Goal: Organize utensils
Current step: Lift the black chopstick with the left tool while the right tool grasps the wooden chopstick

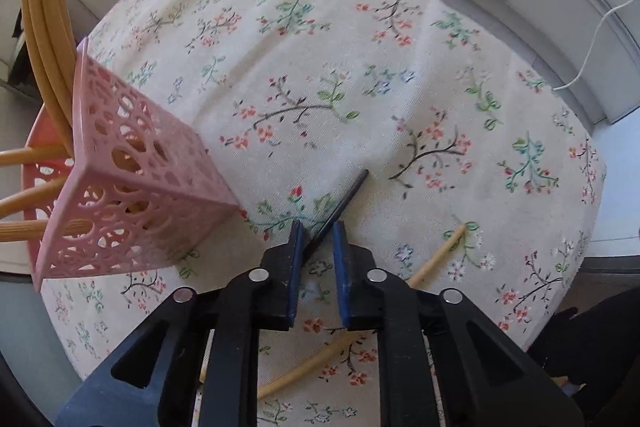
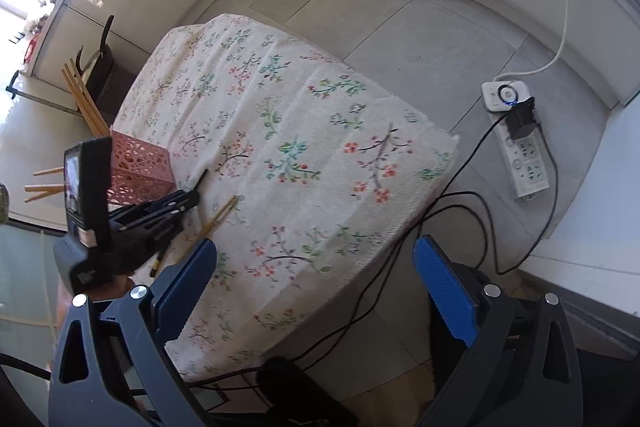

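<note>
Left wrist view: the left gripper (image 1: pixel 318 227) has its jaws narrowed around a black chopstick (image 1: pixel 344 203), though contact is unclear, just beside the pink lattice basket (image 1: pixel 132 187) at the table's left edge. The basket already holds several wooden chopsticks (image 1: pixel 44 11). One bamboo chopstick (image 1: pixel 436 259) lies loose on the floral tablecloth (image 1: pixel 360 67).

Right wrist view: the right gripper (image 2: pixel 316 291) hangs wide apart and empty off the table's near edge, so sorting looks partly done.

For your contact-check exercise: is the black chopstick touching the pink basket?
Apart. The left wrist view shows floral cloth between the black chopstick and the pink basket.
</note>
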`<state>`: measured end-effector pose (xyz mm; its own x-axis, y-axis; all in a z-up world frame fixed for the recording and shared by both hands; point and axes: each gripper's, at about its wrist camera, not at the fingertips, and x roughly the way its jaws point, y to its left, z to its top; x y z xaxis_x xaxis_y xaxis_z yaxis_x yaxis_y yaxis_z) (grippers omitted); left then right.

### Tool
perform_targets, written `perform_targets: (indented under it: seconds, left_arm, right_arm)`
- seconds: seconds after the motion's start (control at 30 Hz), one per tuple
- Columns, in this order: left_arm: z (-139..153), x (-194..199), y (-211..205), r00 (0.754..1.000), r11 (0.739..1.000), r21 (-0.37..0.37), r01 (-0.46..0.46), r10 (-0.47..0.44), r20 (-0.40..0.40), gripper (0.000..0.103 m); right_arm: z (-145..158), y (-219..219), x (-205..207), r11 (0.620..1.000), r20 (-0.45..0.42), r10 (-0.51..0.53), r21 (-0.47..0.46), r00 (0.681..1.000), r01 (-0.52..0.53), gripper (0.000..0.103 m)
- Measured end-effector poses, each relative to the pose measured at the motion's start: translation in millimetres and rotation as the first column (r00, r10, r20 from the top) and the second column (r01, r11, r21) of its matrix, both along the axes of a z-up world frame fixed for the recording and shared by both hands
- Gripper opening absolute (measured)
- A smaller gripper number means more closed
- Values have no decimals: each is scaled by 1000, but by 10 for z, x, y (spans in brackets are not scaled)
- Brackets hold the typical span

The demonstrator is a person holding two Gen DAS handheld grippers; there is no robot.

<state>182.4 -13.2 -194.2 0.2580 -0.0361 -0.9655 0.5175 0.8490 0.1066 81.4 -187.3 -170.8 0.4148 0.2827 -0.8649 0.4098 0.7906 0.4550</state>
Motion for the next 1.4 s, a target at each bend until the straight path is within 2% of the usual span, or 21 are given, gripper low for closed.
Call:
perform_targets:
  seconds: [0.13,0.33,0.47,0.57,0.63,0.7,0.77,0.8,0.83,0.87,0.97,1.1,1.3,1.4]
  left_arm:
    - [71,-124,26,999,1000,-13,15,-15,42,4]
    - [748,-455,375,985,993,-118,-11,31,168,4]
    - [1200,-732,564,963,978,-208,-21,76,257,4]
    - [1516,-937,687,935,966,-257,-19,108,338,4]
    - [1727,-1073,804,915,955,-296,-18,136,381,4]
    - [1861,-1198,928,898,945,-327,-15,156,410,4]
    - [1977,-1309,1048,881,935,-355,-14,179,437,4]
    - [2024,-1351,1109,873,931,-364,-17,191,449,4]
    - [2074,-1381,1181,864,927,-373,-24,207,459,4]
    - [2088,-1391,1225,858,924,-381,-30,219,464,4]
    - [2135,-1381,1333,848,911,-408,-60,262,460,4]
    - [2116,-1347,1414,848,903,-421,-87,289,444,4]
    - [2152,-1363,1514,832,873,-477,-101,337,440,4]
    - [2193,-1348,1569,825,844,-525,-113,374,424,4]
  right_arm:
    - [-44,129,115,999,-28,-4,50,1000,5,96]
    - [-152,373,366,994,-86,-8,107,996,17,96]
    - [-185,668,582,998,-94,32,62,995,-26,95]
    - [-264,900,771,997,-132,78,2,988,-78,91]
    - [-344,992,844,994,-167,104,-17,980,-108,83]
    - [-473,1125,937,988,-224,139,-39,965,-152,59]
    - [-455,1210,969,982,-215,146,-87,966,-168,55]
    - [-459,1265,992,978,-213,171,-85,962,-193,32]
    - [-504,1320,1011,974,-240,190,-77,952,-214,17]
    - [-520,1332,1008,975,-244,180,-86,953,-206,8]
    - [-505,1360,984,974,-216,173,-106,961,-200,7]
    - [-400,1321,887,979,-156,175,-77,972,-189,6]
    - [200,1272,596,968,44,230,-118,972,-224,6]
    - [599,1125,445,968,160,239,-112,958,-223,6]
